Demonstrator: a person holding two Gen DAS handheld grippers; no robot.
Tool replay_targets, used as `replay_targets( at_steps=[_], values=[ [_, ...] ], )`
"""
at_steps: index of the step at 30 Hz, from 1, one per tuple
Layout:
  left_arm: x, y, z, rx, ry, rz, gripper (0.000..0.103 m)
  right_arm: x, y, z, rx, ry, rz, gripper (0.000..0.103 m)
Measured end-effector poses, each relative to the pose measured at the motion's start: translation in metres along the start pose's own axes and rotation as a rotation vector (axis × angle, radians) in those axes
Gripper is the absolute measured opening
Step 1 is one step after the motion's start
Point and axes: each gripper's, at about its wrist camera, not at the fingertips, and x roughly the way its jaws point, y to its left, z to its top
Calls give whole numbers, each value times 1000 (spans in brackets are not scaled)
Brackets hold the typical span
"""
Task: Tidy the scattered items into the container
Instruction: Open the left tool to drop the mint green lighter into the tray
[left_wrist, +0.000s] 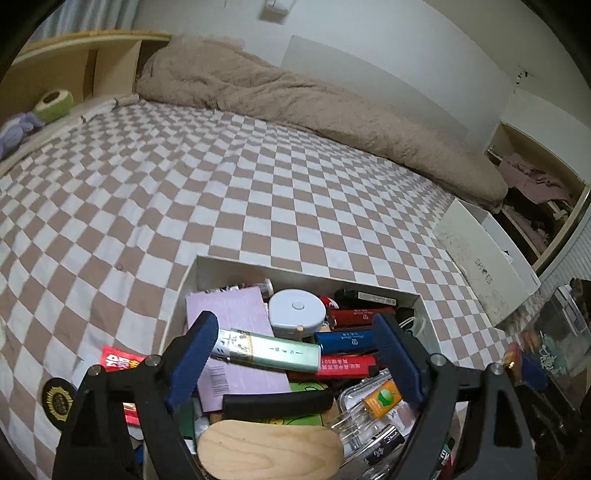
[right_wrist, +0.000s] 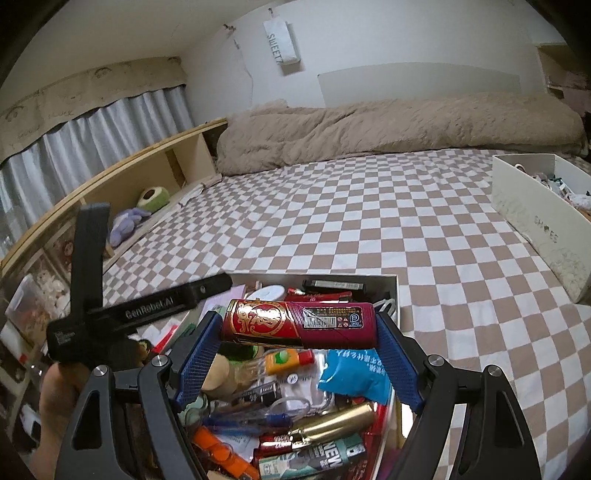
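1. Our left tongs (left_wrist: 295, 350) tilt down over the white container (left_wrist: 199, 269) on the checkered bed (left_wrist: 258, 177), blue pads spread, nothing gripped; a green tube (left_wrist: 273, 350) lies loose between them on the heap.
2. Our right tongs (right_wrist: 299, 350) slope down above the same box, clamped endwise on a red-and-gold cylinder (right_wrist: 299, 325), held level over the clutter.
3. A hand (right_wrist: 55, 391) grips the left handle.
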Motion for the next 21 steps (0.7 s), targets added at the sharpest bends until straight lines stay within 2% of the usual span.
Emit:
replay_targets(
  at_steps=[14,21],
  values=[
    [-29,12,-2,-3,-70,40,86,15,28,-28,-133,154,64,82],
    [-41,12,-3,28,-111,79,86,16,30,-37,-123,182,88,82]
  ],
)
